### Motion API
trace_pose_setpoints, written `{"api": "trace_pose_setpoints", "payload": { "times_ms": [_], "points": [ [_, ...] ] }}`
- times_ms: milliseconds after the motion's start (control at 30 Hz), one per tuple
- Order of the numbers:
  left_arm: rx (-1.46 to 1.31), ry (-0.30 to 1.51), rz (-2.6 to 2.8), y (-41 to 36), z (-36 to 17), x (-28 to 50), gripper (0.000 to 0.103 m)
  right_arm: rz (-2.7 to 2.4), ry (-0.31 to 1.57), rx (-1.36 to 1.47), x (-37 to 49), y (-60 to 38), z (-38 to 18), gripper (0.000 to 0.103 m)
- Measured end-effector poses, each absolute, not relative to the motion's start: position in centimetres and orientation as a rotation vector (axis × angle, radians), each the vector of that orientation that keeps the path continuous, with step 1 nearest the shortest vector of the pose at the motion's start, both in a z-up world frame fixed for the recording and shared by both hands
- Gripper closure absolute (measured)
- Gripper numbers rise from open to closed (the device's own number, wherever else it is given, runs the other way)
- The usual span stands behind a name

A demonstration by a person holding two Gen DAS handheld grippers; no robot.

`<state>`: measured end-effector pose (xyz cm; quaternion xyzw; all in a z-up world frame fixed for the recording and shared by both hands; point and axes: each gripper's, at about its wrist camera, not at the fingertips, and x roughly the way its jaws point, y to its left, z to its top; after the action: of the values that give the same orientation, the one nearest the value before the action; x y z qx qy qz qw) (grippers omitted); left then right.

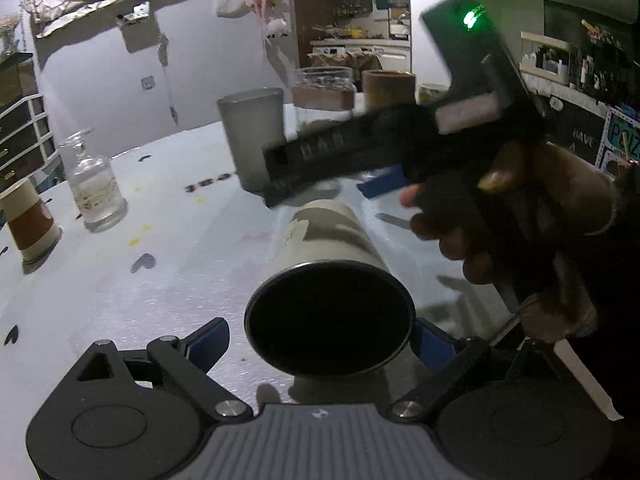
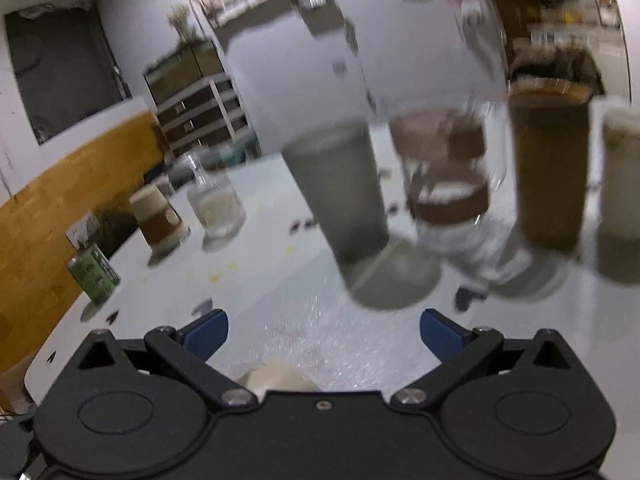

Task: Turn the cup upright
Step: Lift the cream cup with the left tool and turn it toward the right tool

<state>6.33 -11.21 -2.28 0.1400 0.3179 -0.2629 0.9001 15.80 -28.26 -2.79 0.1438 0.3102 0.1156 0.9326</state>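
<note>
A cream and grey cup (image 1: 332, 260) lies on its side on the white table (image 1: 168, 280), its dark open mouth facing my left gripper. My left gripper (image 1: 320, 342) is open, one blue finger on each side of the cup's mouth, not touching it. The other hand-held gripper (image 1: 340, 176) hovers blurred over the cup's far end. In the right wrist view, my right gripper (image 2: 323, 334) is open and empty above the table; a bit of the cream cup (image 2: 276, 378) shows just below its body.
A grey tumbler (image 1: 252, 136) (image 2: 340, 196), a glass jar with brown contents (image 1: 324, 92) (image 2: 444, 176) and a brown cup (image 1: 390, 88) (image 2: 550, 168) stand behind. A glass bottle (image 1: 94, 188) (image 2: 214, 204), a brown-banded paper cup (image 1: 28, 220) (image 2: 158, 216) and a green can (image 2: 94, 268) stand left.
</note>
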Motion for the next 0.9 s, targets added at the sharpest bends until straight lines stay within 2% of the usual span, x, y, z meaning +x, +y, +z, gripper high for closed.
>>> {"api": "trace_pose_setpoints", "payload": {
  "times_ms": [233,600,900],
  "points": [
    [0.229,0.643,-0.509,-8.4,-2.2,6.2,0.006,0.205,0.721,0.306,16.5,-28.7,-4.7,0.0],
    [0.12,0.664,-0.378,-4.7,-3.3,8.5,0.005,0.132,0.733,0.275,12.3,-31.8,-4.5,0.0],
    [-0.012,0.651,-0.306,-3.1,-3.4,10.9,0.005,0.254,0.735,0.246,8.6,-29.7,-3.3,0.0]
  ]
}}
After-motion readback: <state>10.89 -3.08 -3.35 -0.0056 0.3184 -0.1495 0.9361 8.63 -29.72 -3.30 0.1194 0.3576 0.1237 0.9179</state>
